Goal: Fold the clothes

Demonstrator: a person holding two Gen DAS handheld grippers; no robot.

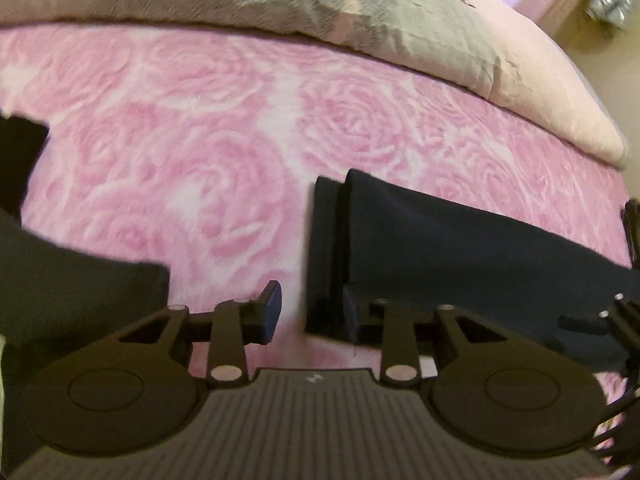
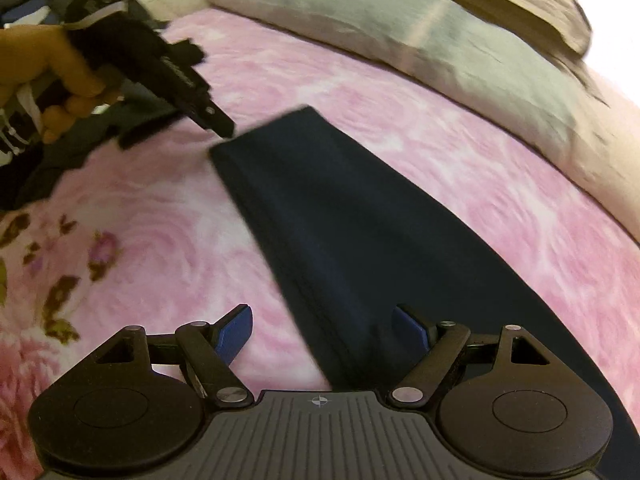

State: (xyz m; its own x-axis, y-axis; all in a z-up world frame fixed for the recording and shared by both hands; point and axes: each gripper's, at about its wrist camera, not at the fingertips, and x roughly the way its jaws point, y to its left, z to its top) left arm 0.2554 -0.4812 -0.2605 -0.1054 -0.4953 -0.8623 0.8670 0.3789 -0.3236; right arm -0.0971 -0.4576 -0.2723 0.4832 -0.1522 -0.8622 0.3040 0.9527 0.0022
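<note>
Jaws apart over navy garment (image 2: 360, 232)

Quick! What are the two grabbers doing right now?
Left gripper: open, holding nothing.
Right gripper: open, over the dark cloth, holding nothing.

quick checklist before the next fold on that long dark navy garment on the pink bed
1. Left gripper open: ok, blue pads apart with nothing between them.
2. Right gripper open: ok, jaws spread across the cloth's seamed edge.
3. Long dark navy folded garment lying flat in a strip on the pink rose-patterned blanket: ok, layers look stacked, though the view is blurred.
4. Left gripper lined up on the garment's end: ok, its right pad sits at the end edge.
5. Grippers apart from each other: ok, they are at opposite ends.
6. Fold area free of the dark grey clothes pile: ok, pile lies apart to the side.
</note>
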